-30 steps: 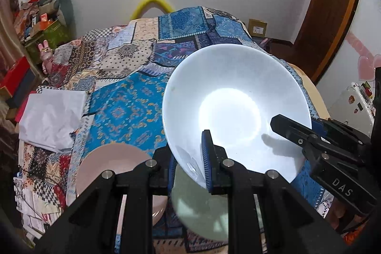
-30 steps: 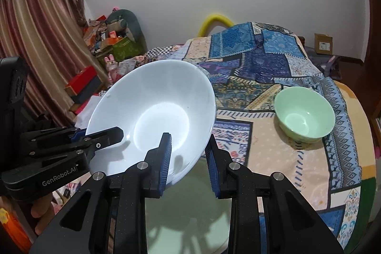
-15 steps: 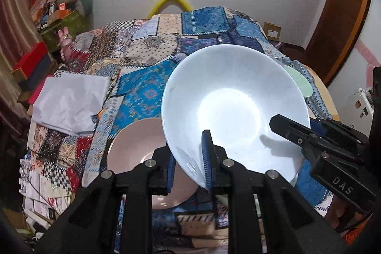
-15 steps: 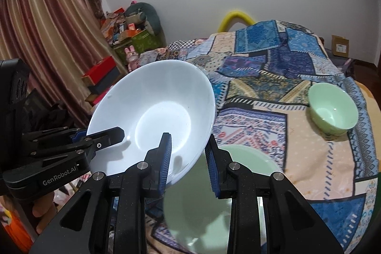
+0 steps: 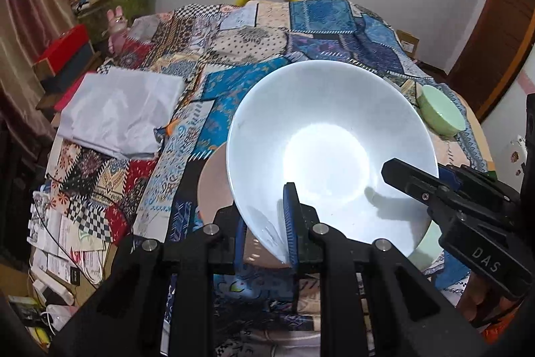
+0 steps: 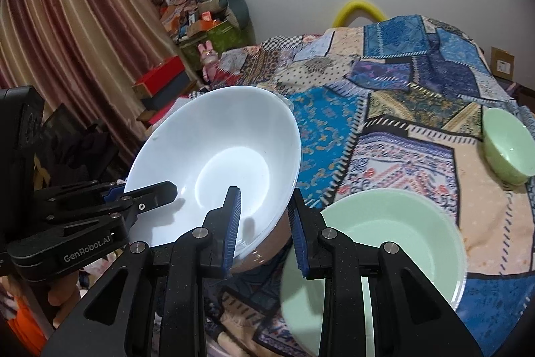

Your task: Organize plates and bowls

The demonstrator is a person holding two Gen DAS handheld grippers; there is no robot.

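Gripping the large white ceramic bowl (image 5: 329,153) by thin rim, left gripper (image 5: 264,231) and right gripper (image 6: 264,228), both clamped, risk slip onto pink plate (image 5: 214,186) lower centre.

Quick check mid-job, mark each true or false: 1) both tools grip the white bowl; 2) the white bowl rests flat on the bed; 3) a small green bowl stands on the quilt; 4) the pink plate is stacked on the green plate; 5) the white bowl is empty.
1) True: the left tool and the right tool both clamp the white bowl's rim.
2) False: it is held tilted above the quilt.
3) True: the small green bowl stands there alone.
4) False: the pink plate and the green plate lie side by side.
5) True.
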